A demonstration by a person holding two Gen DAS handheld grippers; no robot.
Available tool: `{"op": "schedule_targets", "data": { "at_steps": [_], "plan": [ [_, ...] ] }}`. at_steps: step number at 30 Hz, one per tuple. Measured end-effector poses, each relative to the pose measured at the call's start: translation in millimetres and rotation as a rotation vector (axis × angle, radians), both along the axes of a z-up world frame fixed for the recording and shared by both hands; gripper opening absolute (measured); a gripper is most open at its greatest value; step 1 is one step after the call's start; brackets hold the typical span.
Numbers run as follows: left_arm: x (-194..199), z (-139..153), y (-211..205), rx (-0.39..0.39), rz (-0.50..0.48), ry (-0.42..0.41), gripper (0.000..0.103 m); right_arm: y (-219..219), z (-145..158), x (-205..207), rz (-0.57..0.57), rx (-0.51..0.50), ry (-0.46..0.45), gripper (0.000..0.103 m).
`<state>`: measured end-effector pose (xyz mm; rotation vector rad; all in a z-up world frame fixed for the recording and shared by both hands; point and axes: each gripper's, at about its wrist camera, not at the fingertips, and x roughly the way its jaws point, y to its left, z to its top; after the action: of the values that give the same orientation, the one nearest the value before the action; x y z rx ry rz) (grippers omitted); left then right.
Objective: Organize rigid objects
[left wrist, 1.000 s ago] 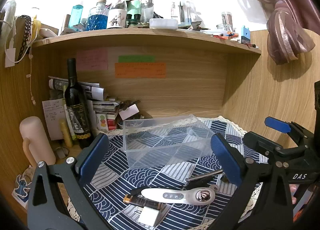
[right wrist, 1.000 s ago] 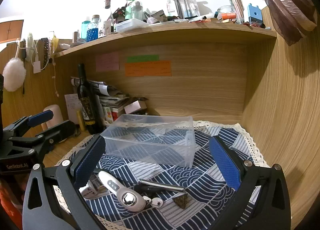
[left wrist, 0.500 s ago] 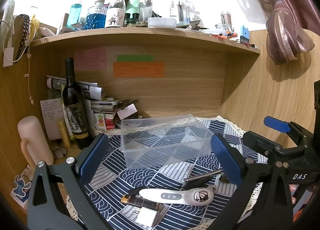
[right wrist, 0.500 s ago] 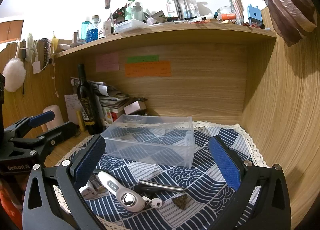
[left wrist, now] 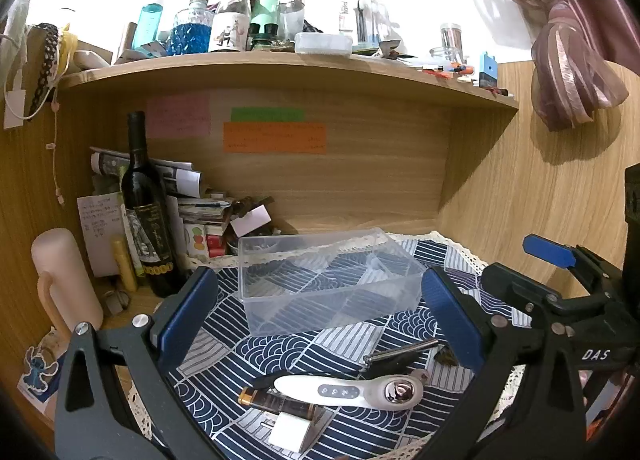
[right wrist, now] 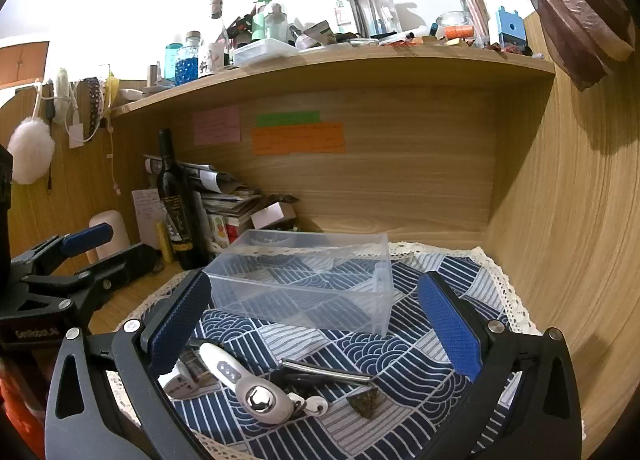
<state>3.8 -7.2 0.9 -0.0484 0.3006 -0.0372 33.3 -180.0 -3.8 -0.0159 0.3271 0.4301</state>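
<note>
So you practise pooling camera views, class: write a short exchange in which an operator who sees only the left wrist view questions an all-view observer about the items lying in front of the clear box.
Operator: What is the dark lump half hidden behind one finger of the left gripper?
Observer: The right wrist view shows it whole. It is a small brown pyramid-shaped piece, lying on the cloth just in front of the tip of the metal rod.
Operator: Is the right gripper carrying anything?
Observer: No. Its own view shows it open, with nothing between the pads.
</note>
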Motion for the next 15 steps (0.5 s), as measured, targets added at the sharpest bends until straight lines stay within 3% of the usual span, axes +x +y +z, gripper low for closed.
{"op": "schedule_targets", "data": {
  "at_steps": [5, 7, 9, 15],
  "plan": [
    [3.1, -4.3, 3.8, -0.006, -0.001, 0.02, 0.103, -1.8, -5.0, 4.2, -0.006, 0.005, 0.012, 0.102],
    [5.4, -6.0, 8.0, -0.01, 0.002, 0.034, 0.094, -3.6, -7.6, 6.4, -0.013, 0.004, 0.018, 0.101],
    [8.6, -8.2, 13.3, -0.013, 0.019, 0.056, 0.086, -6.5, -10.3, 8.8, -0.021, 0.006, 0.029, 0.094],
    [14.6, -27.2, 39.4, -0.059, 0.075, 0.139, 0.081, -13.2, -25.9, 15.9, -0.025, -0.011, 0.091, 0.079]
  ]
}}
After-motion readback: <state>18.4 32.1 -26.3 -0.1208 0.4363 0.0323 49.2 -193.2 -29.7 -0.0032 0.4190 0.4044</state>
